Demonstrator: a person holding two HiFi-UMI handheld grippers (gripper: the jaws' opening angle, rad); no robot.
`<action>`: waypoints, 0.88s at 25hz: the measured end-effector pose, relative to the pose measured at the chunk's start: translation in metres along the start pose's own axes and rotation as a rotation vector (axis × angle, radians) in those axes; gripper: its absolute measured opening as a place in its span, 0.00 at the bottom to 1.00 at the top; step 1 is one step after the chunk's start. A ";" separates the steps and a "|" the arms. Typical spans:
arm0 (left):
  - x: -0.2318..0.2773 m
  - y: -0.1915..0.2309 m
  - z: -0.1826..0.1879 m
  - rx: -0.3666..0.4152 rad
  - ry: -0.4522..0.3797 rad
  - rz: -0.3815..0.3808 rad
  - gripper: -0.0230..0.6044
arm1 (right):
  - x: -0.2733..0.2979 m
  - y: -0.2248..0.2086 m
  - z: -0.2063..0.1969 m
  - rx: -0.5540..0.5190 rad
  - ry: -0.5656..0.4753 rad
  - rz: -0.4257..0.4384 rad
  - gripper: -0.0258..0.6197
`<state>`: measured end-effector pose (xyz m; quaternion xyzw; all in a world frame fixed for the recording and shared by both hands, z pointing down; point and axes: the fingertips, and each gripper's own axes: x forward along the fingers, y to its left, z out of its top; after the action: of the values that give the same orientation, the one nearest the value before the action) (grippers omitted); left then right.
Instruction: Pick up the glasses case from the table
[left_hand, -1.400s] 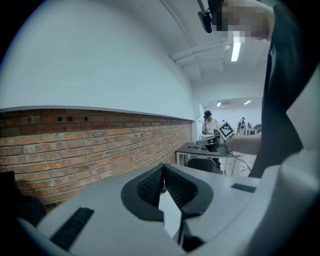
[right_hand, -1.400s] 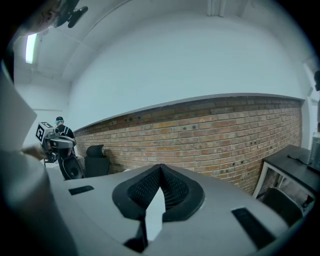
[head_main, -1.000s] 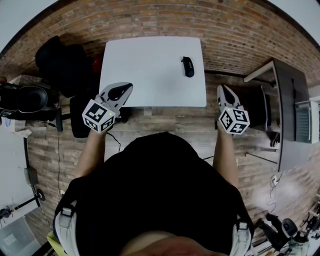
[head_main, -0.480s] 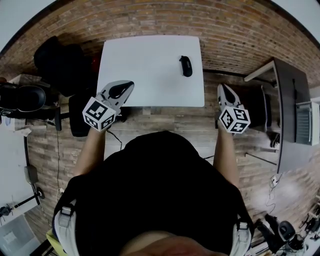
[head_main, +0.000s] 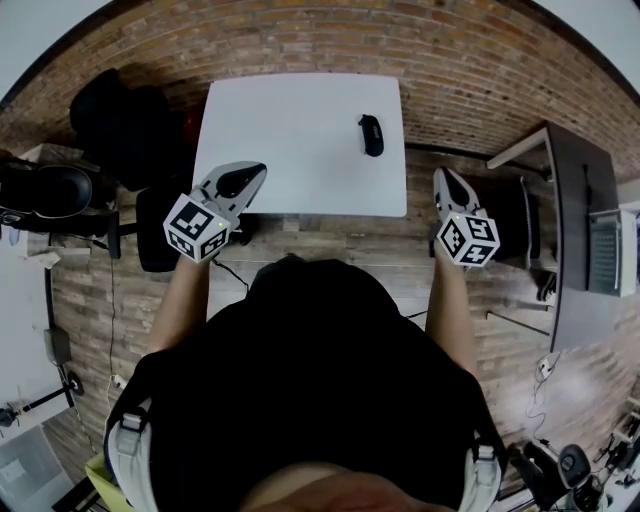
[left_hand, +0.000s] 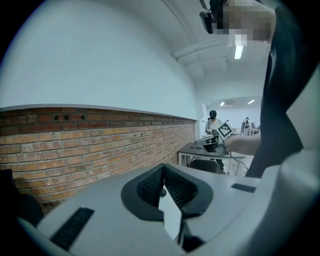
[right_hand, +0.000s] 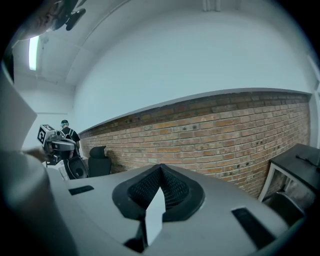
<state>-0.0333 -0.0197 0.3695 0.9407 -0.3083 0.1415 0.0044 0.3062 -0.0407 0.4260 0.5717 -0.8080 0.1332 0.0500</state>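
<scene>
The black glasses case lies on the white table, towards its far right side. My left gripper hovers at the table's near left corner, well short of the case. My right gripper hangs just off the table's near right corner, nearer the body than the case. In the left gripper view the left gripper has its jaws together with nothing between them. The right gripper in its own view is likewise shut and empty. Neither gripper view shows the case.
A black chair stands left of the table, and a dark desk stands to the right. A brick wall runs behind the table. Wooden floor lies between me and the table. A person stands far back.
</scene>
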 end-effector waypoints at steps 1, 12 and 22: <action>0.000 0.000 0.000 -0.003 -0.002 0.001 0.05 | 0.000 0.001 0.000 -0.002 0.002 0.002 0.06; -0.005 0.000 -0.004 -0.010 -0.002 -0.006 0.05 | -0.001 0.004 -0.002 0.000 0.013 -0.002 0.06; -0.004 0.018 -0.010 -0.025 -0.012 -0.002 0.05 | 0.013 0.004 0.001 -0.005 0.024 -0.013 0.06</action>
<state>-0.0497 -0.0309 0.3766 0.9417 -0.3091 0.1321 0.0143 0.2983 -0.0514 0.4273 0.5752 -0.8039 0.1379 0.0620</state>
